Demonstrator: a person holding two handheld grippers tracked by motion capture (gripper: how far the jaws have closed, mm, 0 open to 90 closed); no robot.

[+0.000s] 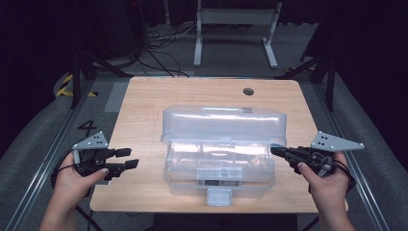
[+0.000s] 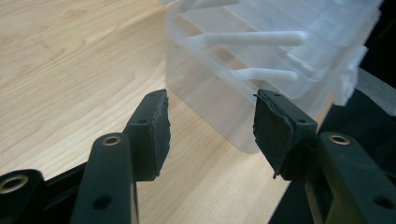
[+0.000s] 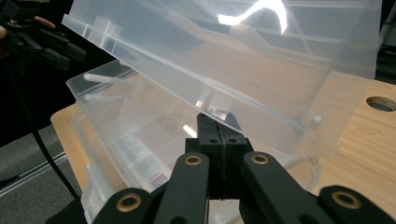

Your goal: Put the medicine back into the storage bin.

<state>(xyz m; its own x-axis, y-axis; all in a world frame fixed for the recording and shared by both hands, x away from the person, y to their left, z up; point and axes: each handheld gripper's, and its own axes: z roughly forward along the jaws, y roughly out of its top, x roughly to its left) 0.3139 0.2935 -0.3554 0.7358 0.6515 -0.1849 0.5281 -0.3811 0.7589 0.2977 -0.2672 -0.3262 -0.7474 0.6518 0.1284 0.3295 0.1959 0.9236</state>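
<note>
Right gripper (image 3: 218, 122), bottom centre of its own view: jaws pressed flat together, nothing between them, tips at or just under the lower edge of the raised lid (image 3: 224, 51) (contact likely, but the clear plastic makes it hard to confirm). In the high view this gripper (image 1: 278, 151) sits at centre right, tips against the right end of the clear plastic box (image 1: 219, 166).

Box stands mid-frame on the wooden table (image 1: 144, 101), near the front edge; lid tilted up and back, front latch (image 1: 219, 197) hanging down at lower centre.

Left gripper (image 1: 130, 158), lower left of high view, well clear of the box. Its own view shows the jaws parted and empty, pads (image 2: 156, 135) spread, box wall beyond them at upper right.
</note>
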